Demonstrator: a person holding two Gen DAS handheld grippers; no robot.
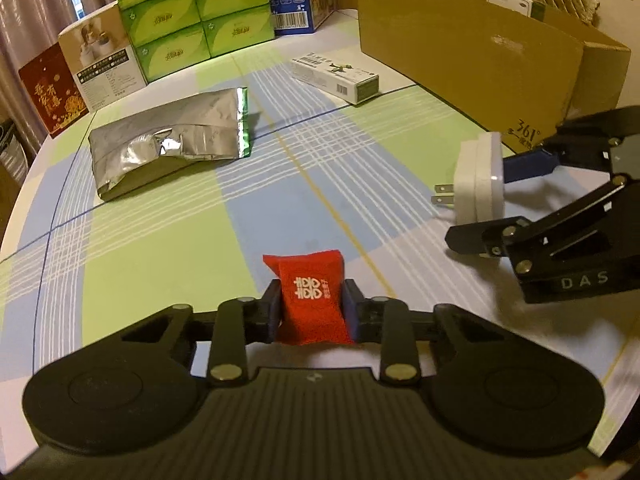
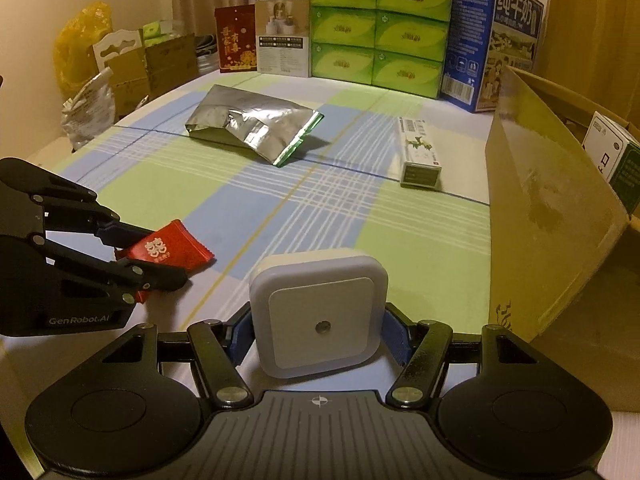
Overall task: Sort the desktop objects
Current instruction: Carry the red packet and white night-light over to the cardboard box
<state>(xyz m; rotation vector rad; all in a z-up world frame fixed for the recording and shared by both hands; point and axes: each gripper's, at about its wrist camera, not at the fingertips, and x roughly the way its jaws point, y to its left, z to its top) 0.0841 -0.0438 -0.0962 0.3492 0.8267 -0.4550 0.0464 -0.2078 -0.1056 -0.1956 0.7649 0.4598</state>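
Note:
My left gripper (image 1: 312, 306) is shut on a small red packet (image 1: 310, 296) with white characters, held just above the checked tablecloth; the packet also shows in the right wrist view (image 2: 168, 250). My right gripper (image 2: 316, 334) is shut on a white square plug-in night light (image 2: 318, 312), which appears with its two prongs at the right of the left wrist view (image 1: 478, 184). A silver foil bag (image 1: 172, 146) and a long white box (image 1: 334, 78) lie further back on the table.
An open cardboard box (image 2: 548, 208) stands at the right with a white carton (image 2: 612, 156) inside. Green tissue packs (image 2: 380, 28), a blue milk carton (image 2: 492, 40), a white box (image 2: 282, 36) and a red packet (image 2: 236, 38) line the far edge.

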